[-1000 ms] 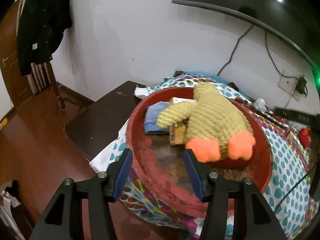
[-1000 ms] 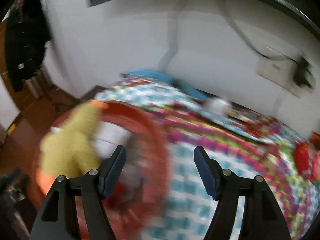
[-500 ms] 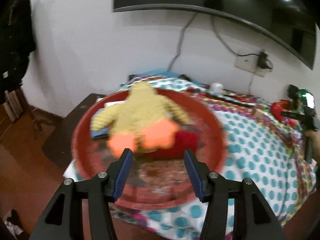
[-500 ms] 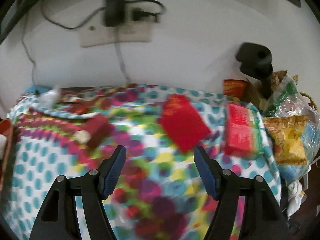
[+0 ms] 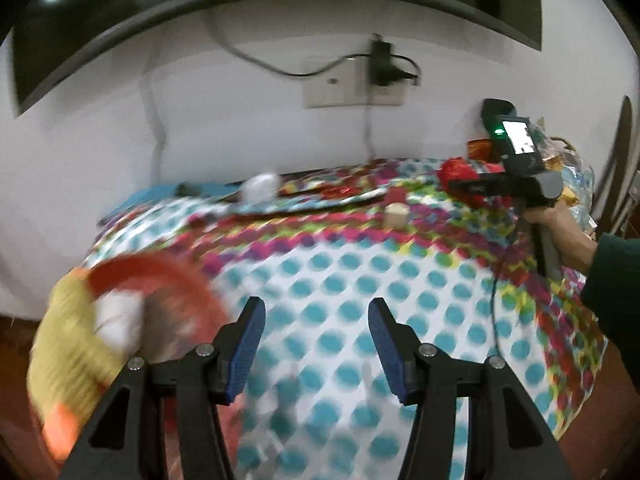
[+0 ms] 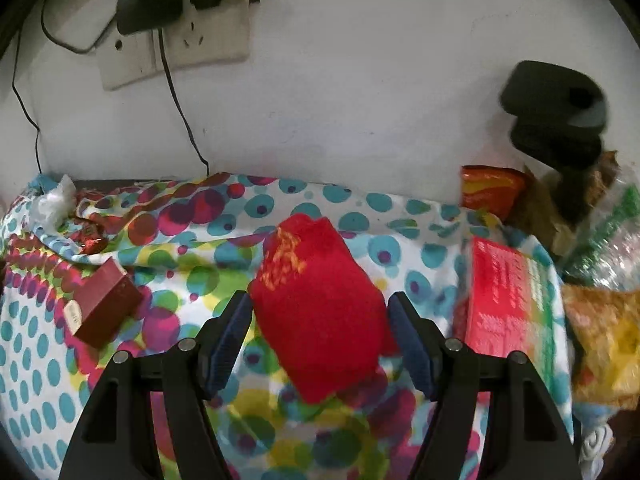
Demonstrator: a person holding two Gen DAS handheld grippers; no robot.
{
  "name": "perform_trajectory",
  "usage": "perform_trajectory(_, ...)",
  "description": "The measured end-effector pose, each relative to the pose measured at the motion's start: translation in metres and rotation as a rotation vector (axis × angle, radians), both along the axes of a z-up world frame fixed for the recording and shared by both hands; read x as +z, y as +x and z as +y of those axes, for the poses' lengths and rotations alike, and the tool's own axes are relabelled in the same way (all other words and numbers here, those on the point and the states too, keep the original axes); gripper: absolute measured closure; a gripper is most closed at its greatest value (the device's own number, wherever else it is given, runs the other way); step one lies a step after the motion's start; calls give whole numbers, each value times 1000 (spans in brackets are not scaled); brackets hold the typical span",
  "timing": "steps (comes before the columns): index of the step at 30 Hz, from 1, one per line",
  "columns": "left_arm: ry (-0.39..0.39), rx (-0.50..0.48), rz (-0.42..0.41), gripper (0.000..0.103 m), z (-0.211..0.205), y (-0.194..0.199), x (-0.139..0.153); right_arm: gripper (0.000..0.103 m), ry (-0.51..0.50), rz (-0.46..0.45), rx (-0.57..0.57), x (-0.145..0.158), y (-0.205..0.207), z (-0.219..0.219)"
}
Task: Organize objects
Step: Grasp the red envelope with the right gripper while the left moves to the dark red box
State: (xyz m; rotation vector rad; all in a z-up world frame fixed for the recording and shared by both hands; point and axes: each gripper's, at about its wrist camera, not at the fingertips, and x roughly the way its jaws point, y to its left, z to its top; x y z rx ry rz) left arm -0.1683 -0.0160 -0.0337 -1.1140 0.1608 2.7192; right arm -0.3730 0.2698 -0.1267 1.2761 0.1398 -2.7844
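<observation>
A folded red cloth [image 6: 320, 312] with yellow stitching lies on the dotted tablecloth [image 6: 200, 248]. My right gripper [image 6: 318, 304] is open and low over it, with one finger on each side and neither pad pressing. In the left wrist view my left gripper [image 5: 316, 308] is open over the blue-dotted cloth [image 5: 360, 280] with nothing between its fingers. A red bowl [image 5: 160, 268] with a yellow plush toy [image 5: 68, 352] sits blurred at the lower left. A hand [image 5: 560, 220] holds the right gripper's handle at the far right.
A small dark red box [image 6: 104, 308] lies left of the red cloth, and a red and green packet [image 6: 508, 296] lies to its right. Snack bags [image 6: 604, 340] crowd the right edge. A wall socket [image 6: 192, 36] with cables hangs behind. A crumpled white wrapper [image 6: 56, 200] lies far left.
Both grippers swung right, away from the red bowl. The right one came down over the red cloth, which now lies between its fingers. The left one now faces the dotted cloth.
</observation>
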Motion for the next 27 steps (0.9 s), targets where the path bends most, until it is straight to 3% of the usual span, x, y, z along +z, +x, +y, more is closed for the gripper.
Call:
perform_trajectory(3, 11, -46, -13, 48, 23, -37, -8, 37, -1, 11, 7, -3, -4, 0)
perform_trajectory(7, 2, -133, -13, 48, 55, -78, -24, 62, -13, 28, 20, -1, 3, -3)
perform_trajectory(10, -37, -178, -42, 48, 83, -105, -39, 63, -52, 60, 24, 9, 23, -4)
perform_trajectory(13, -55, -208, -15, 48, 102, -122, -46, 63, -83, 86, 40, 21, 53, -5)
perform_trajectory(18, -53, -240, -86, 48, 124, -150, -66, 63, -132, 79, 78, 24, 98, -2)
perform_trajectory(27, -85, -184, -60, 48, 128, -168, -74, 63, -228, 55, 101, 11, 118, -1)
